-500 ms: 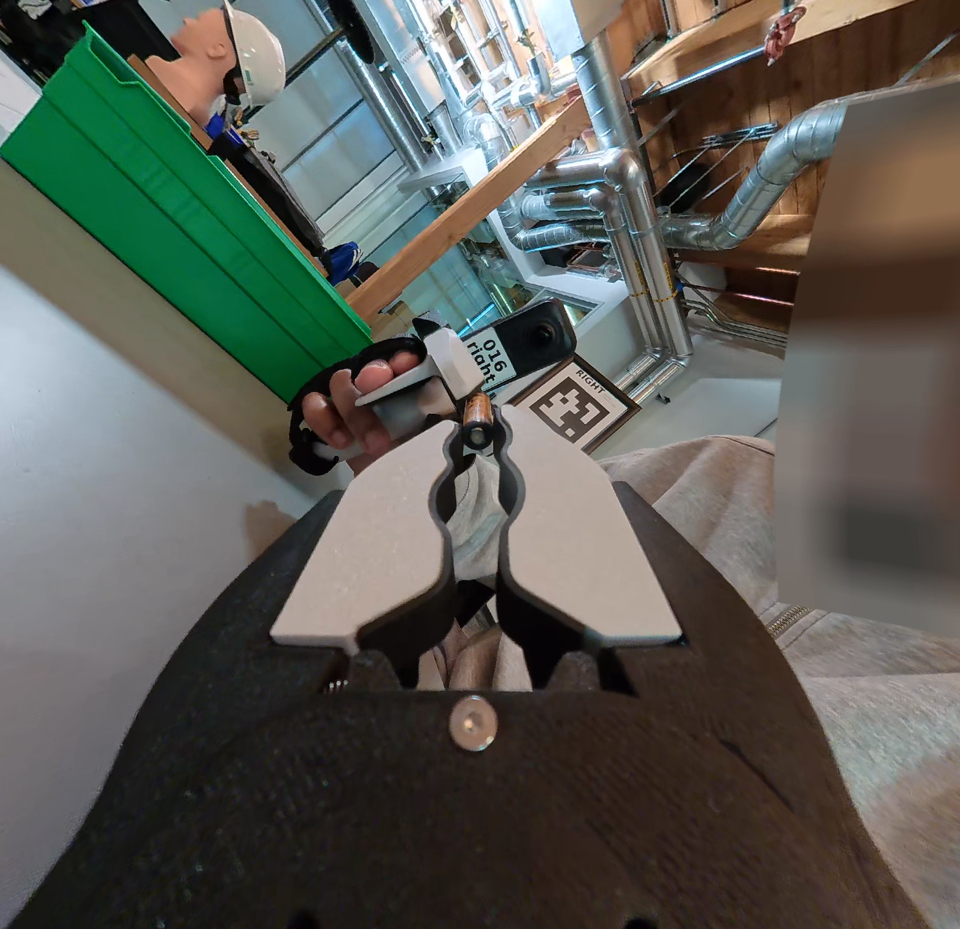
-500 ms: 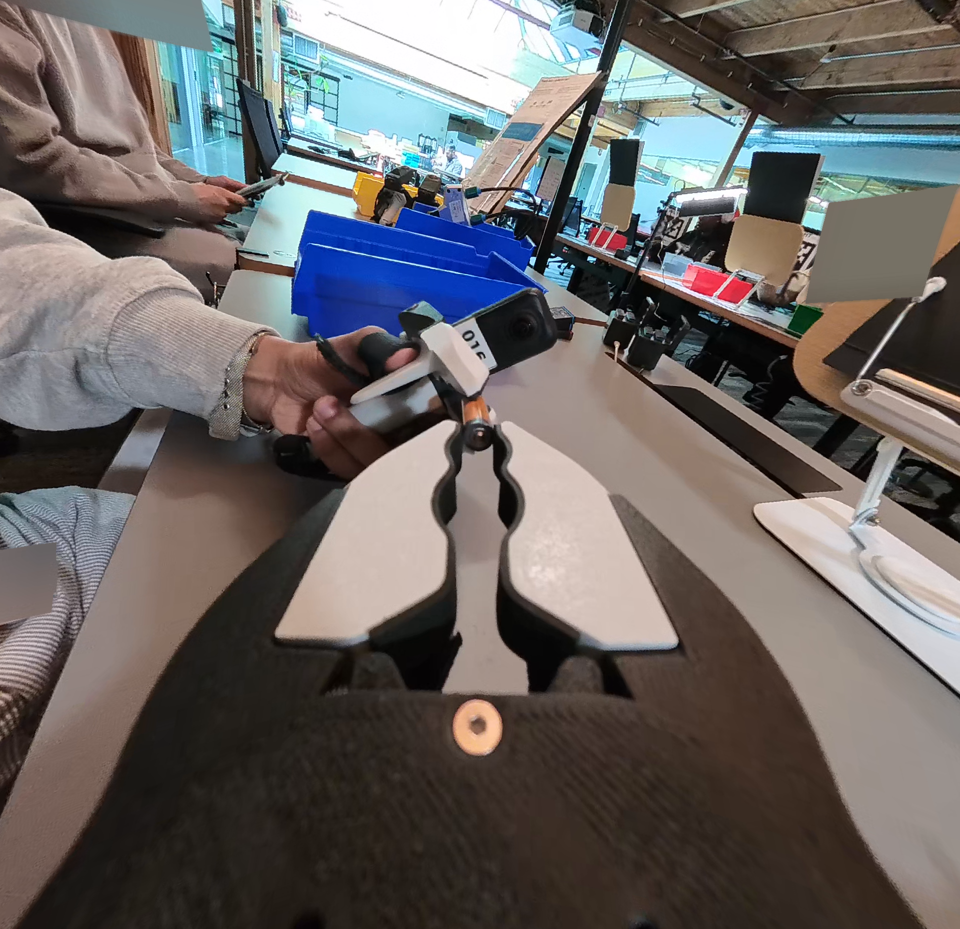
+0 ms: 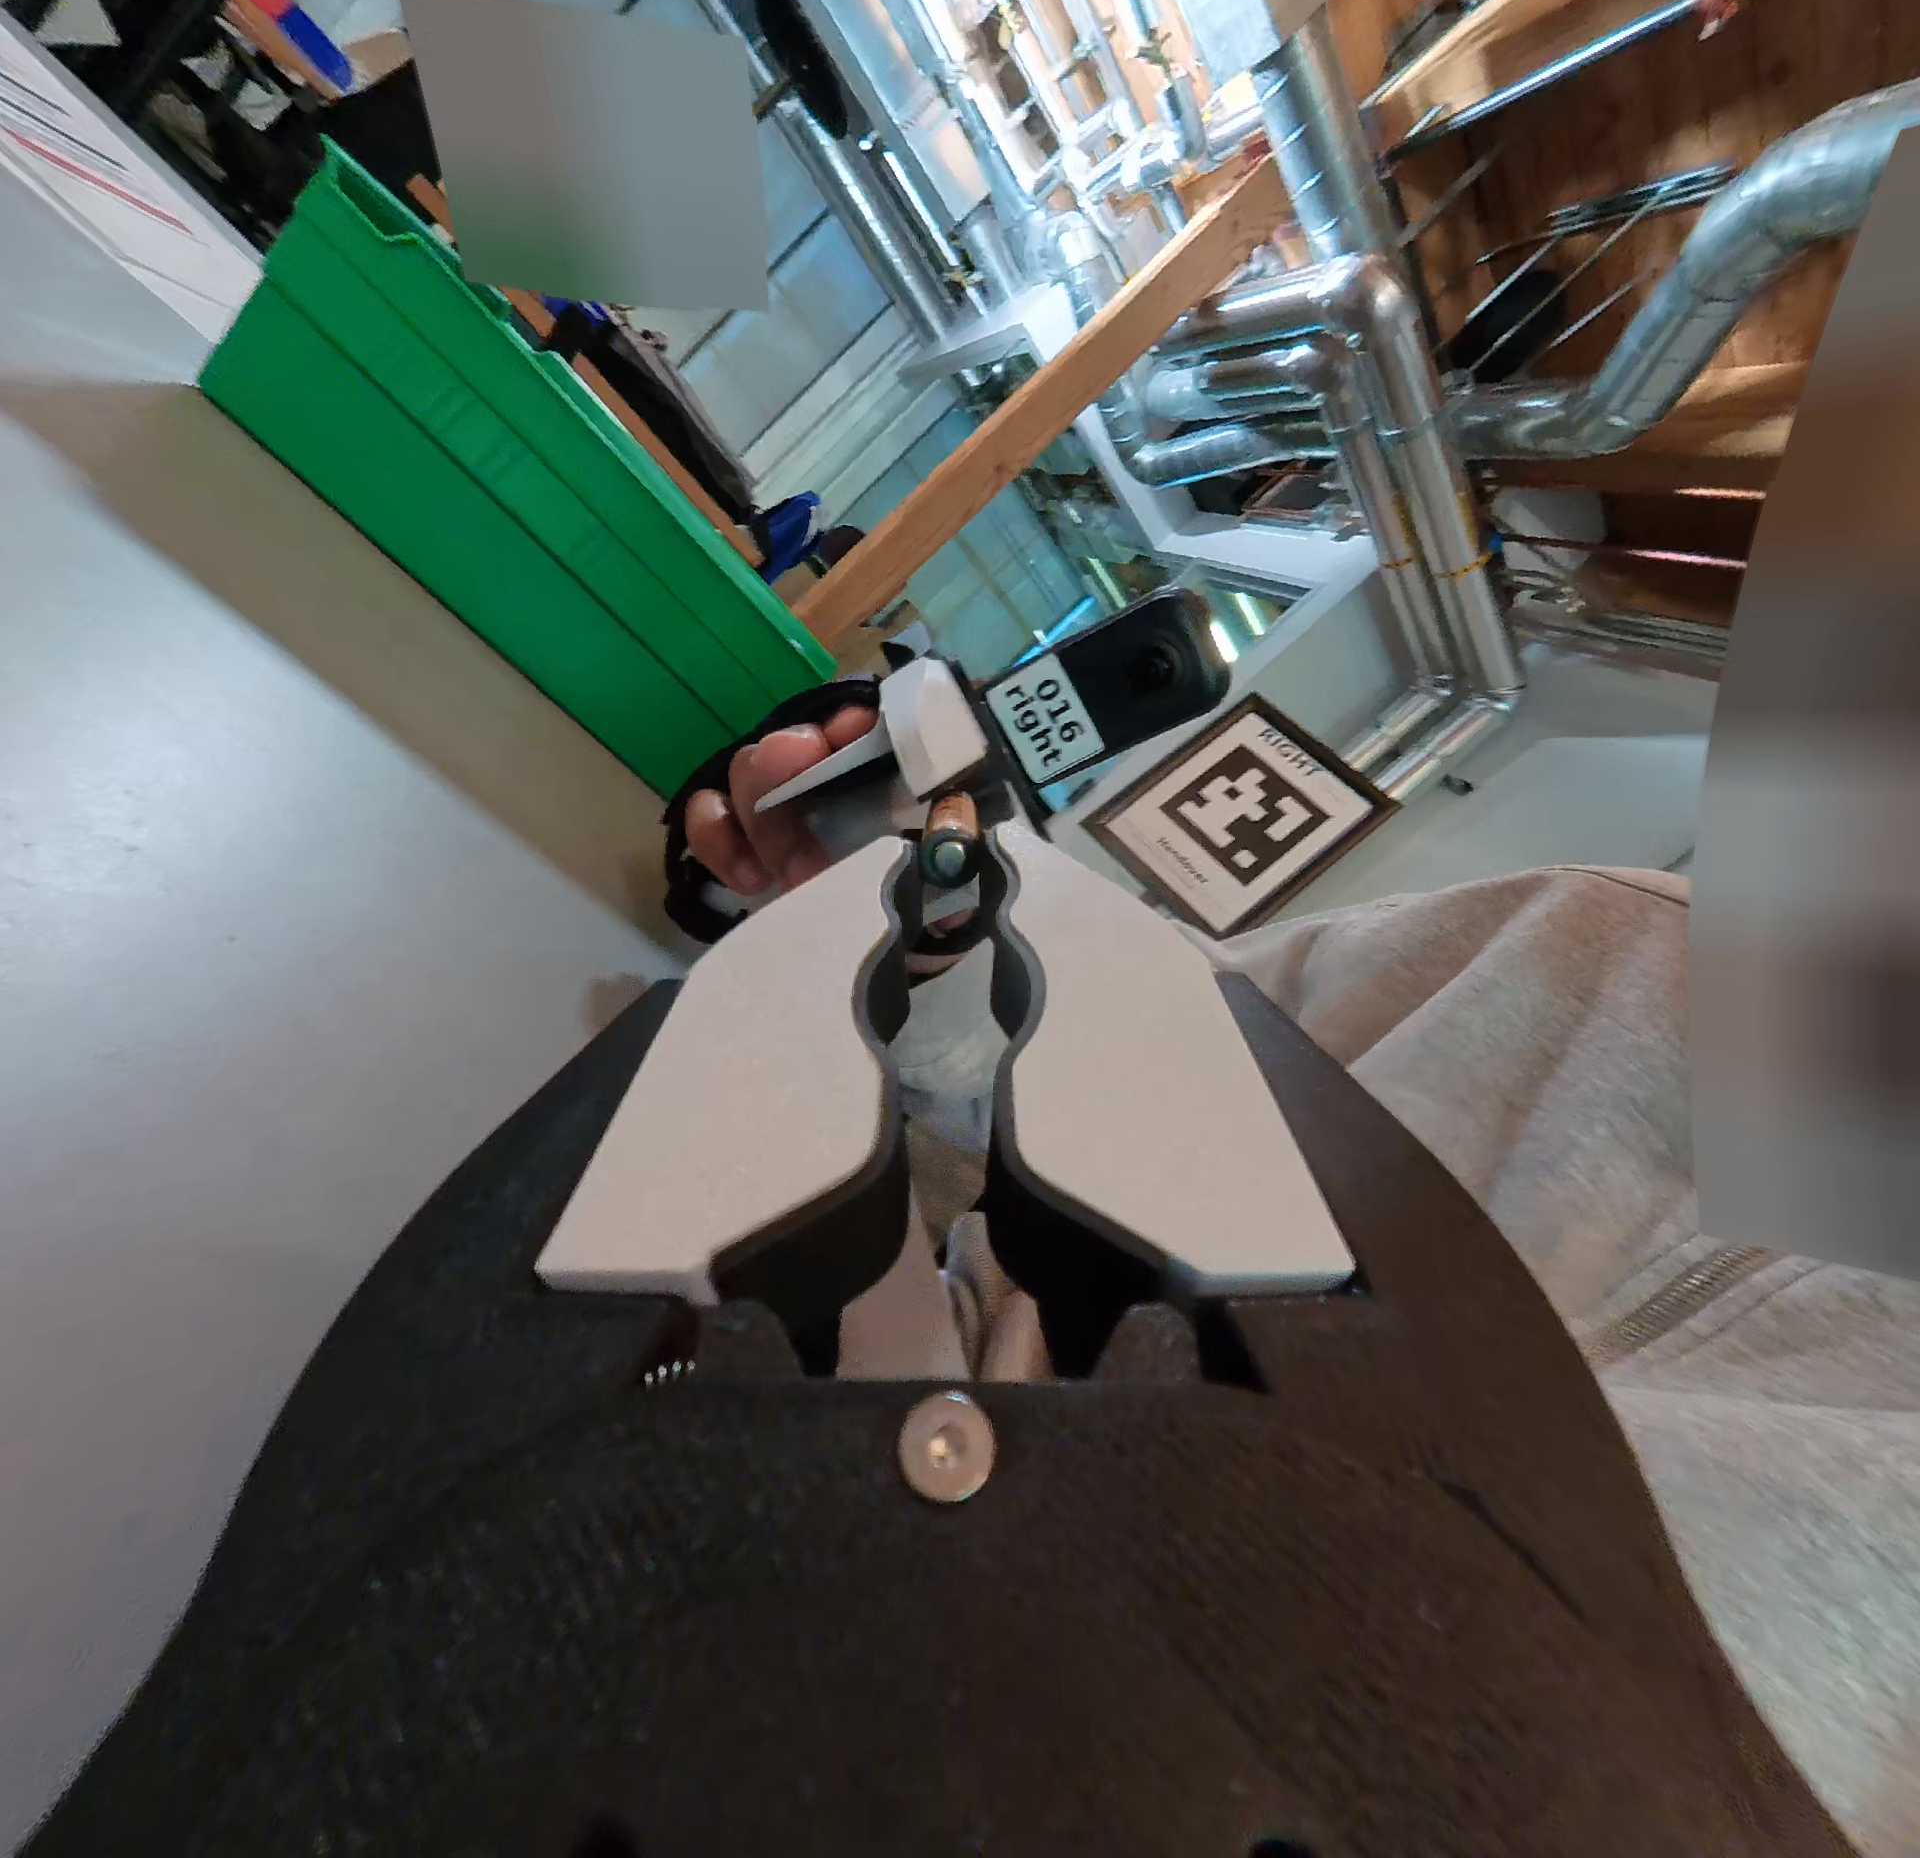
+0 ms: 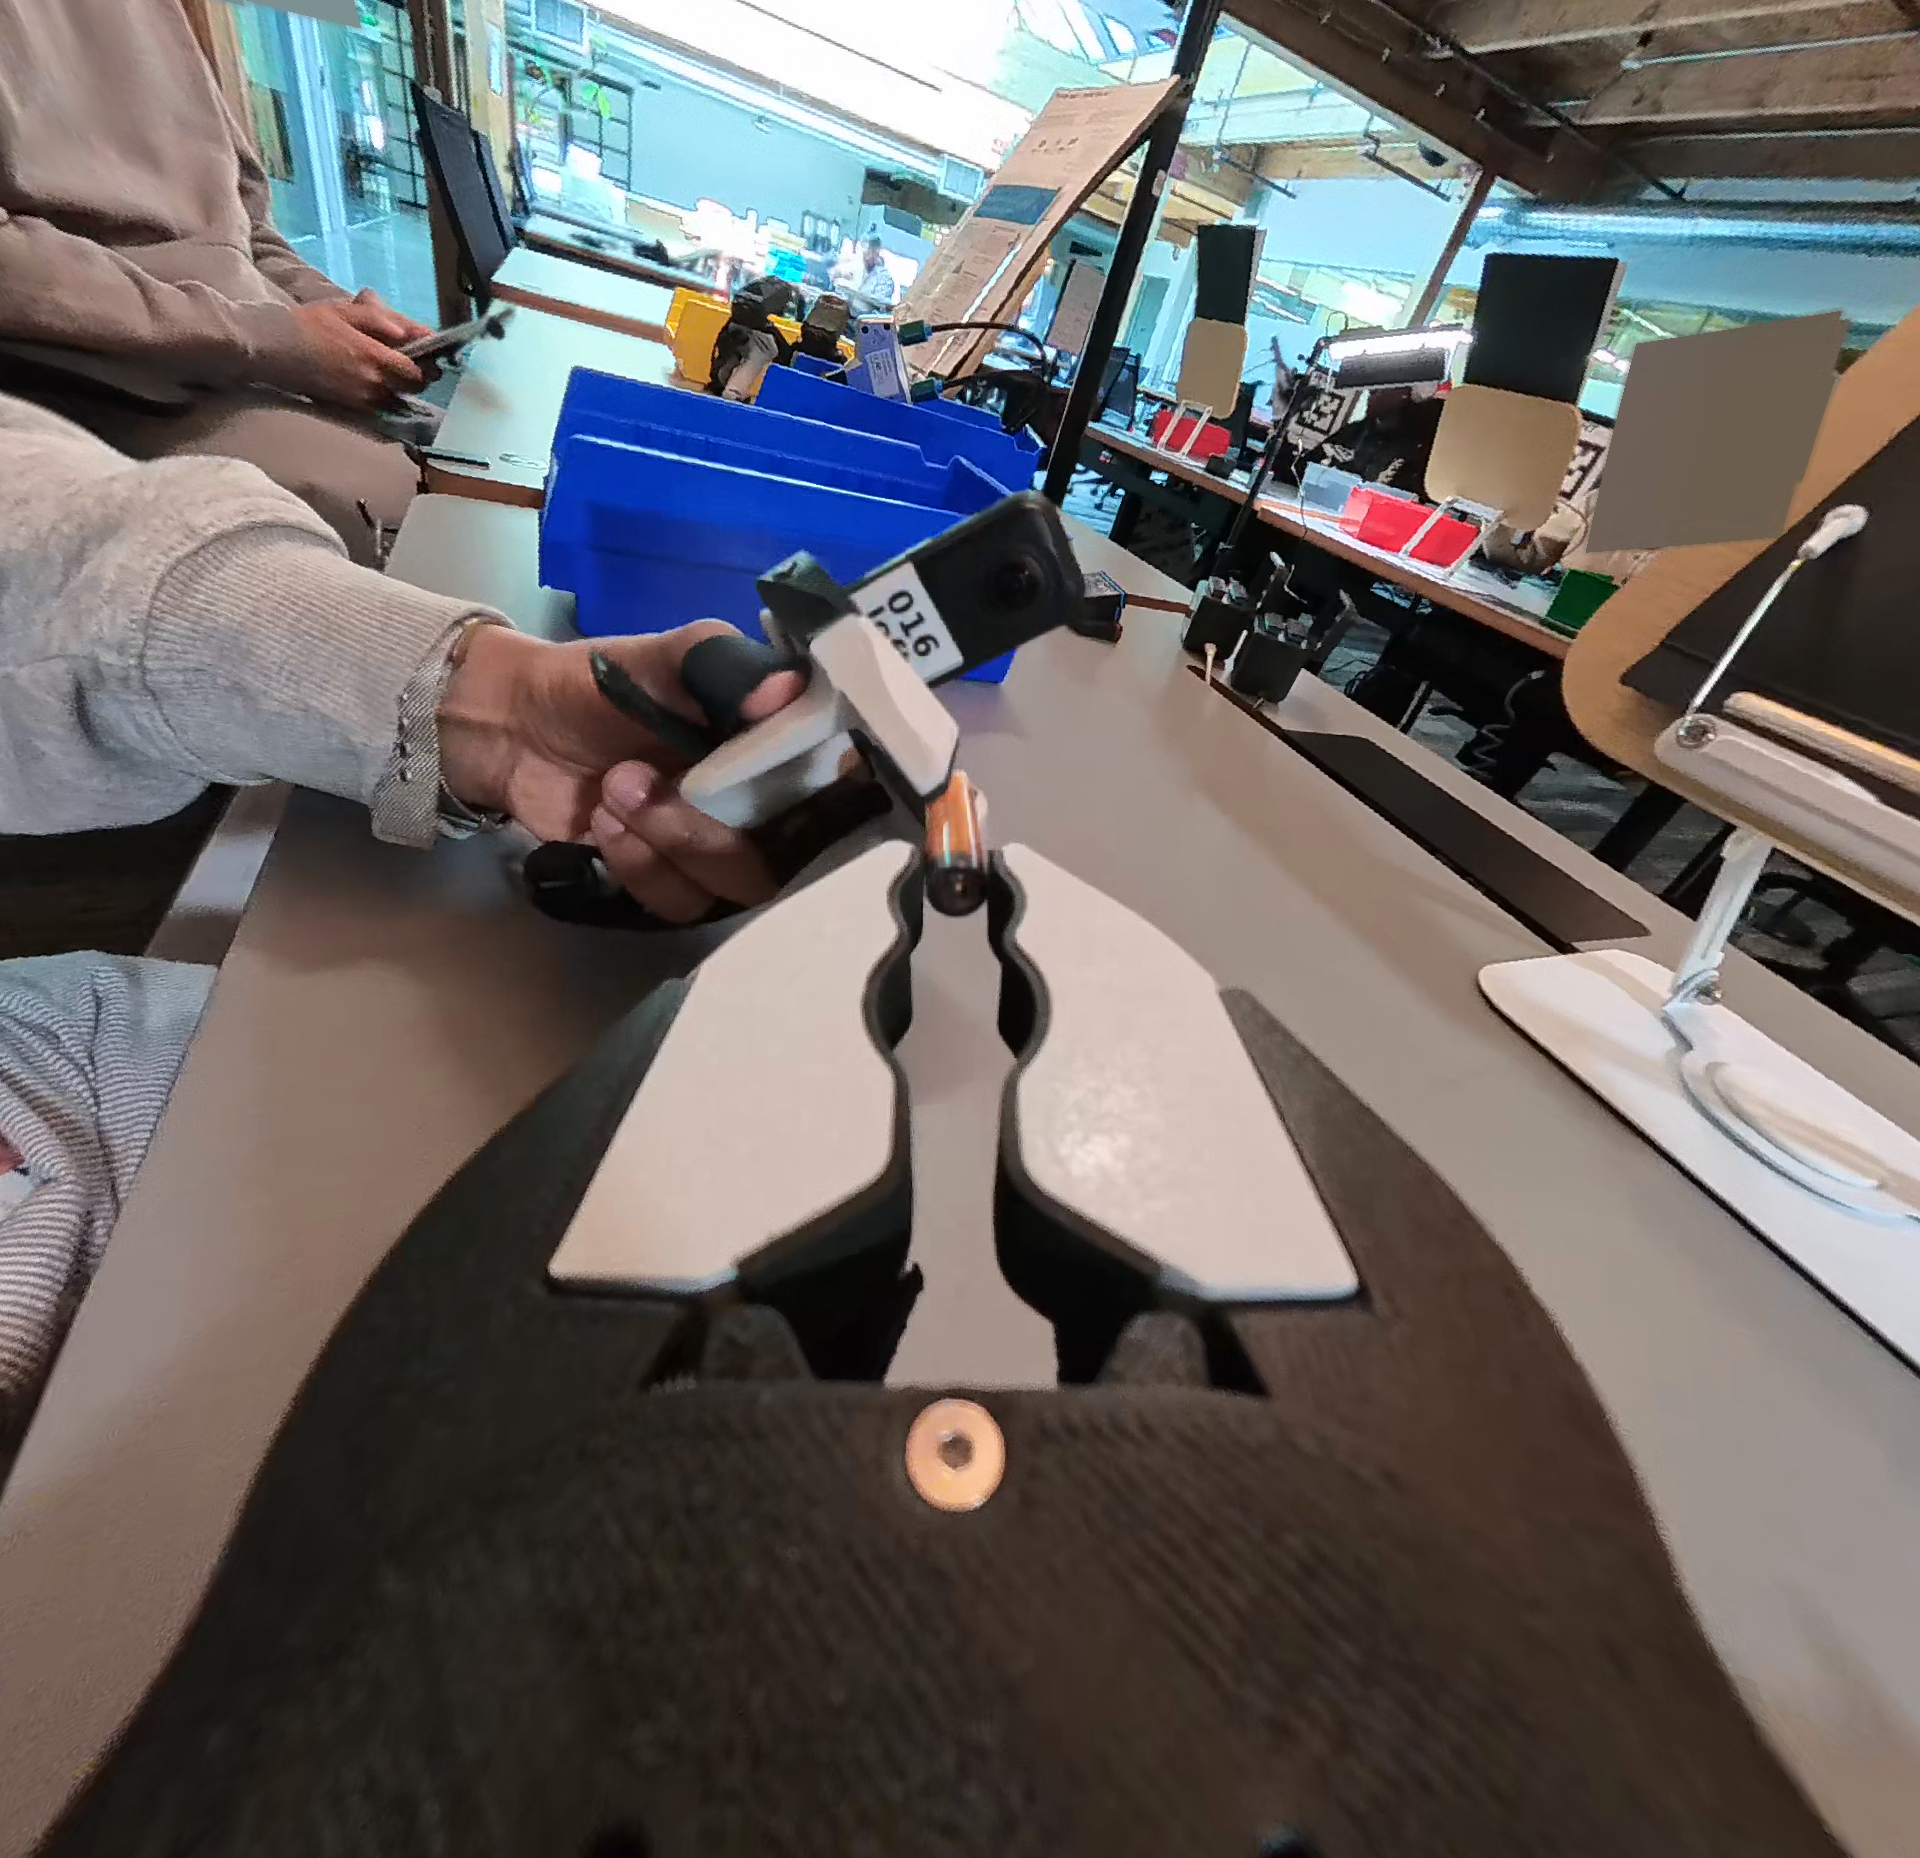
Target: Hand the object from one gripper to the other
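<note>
The battery [image 3: 951,844] [image 4: 954,834], copper-banded, sits pinched at both grippers' tips: the left gripper [image 3: 948,866] grips one end, the right gripper [image 4: 956,870] the other. At 10 o'clock, a green bin [image 3: 499,478]; blue bins [image 4: 727,489] at 11.

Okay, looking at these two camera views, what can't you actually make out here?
- Left wrist view: the battery shows end-on between the left gripper fingers, so its far end and the other gripper's fingers are hidden behind it.
- Right wrist view: at the right gripper, the far gripper's white shell covers its own fingers.
- Right wrist view: the walls of the blue bins hide their contents.
- Both views: grey patches cover some areas.
</note>
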`<state>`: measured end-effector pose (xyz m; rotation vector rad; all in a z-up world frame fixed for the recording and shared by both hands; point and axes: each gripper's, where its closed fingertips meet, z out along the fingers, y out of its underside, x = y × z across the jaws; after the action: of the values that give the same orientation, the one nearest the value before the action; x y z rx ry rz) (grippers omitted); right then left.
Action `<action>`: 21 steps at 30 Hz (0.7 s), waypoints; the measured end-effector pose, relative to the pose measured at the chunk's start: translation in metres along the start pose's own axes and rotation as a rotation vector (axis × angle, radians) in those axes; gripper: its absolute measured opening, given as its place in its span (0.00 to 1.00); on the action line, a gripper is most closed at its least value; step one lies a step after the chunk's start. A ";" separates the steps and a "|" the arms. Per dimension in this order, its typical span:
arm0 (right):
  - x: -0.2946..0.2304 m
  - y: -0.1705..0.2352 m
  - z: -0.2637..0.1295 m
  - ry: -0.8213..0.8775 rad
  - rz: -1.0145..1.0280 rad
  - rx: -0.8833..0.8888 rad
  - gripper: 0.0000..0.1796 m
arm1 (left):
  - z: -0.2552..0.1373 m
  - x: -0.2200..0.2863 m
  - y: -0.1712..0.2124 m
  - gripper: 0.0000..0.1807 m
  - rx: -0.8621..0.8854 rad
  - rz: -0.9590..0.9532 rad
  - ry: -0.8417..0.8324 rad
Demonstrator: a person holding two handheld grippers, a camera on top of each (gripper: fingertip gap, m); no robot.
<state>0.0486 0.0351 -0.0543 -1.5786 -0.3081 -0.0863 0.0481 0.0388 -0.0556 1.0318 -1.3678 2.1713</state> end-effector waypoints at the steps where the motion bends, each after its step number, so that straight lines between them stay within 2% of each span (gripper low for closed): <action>1: 0.002 -0.001 0.000 0.008 0.015 0.014 0.08 | -0.001 -0.003 0.000 0.06 -0.002 0.016 -0.022; 6: 0.010 -0.003 -0.004 0.013 0.136 0.041 0.15 | -0.005 -0.008 -0.001 0.06 -0.049 0.128 -0.127; 11: 0.003 0.005 -0.004 -0.075 0.288 -0.032 0.09 | -0.011 -0.017 0.015 0.06 -0.228 0.260 -0.265; 14: -0.004 0.016 -0.002 -0.127 0.384 -0.126 0.08 | -0.011 -0.021 0.021 0.06 -0.275 0.292 -0.299; 17: -0.007 0.025 -0.002 -0.133 0.375 -0.197 0.09 | -0.010 -0.026 0.028 0.06 -0.322 0.316 -0.330; 21: -0.012 0.044 -0.003 -0.124 0.266 -0.350 0.09 | -0.010 -0.031 0.036 0.06 -0.371 0.332 -0.354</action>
<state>0.0486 0.0300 -0.0992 -1.9629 -0.1826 0.1735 0.0419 0.0334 -0.1031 1.1384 -2.1416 1.8863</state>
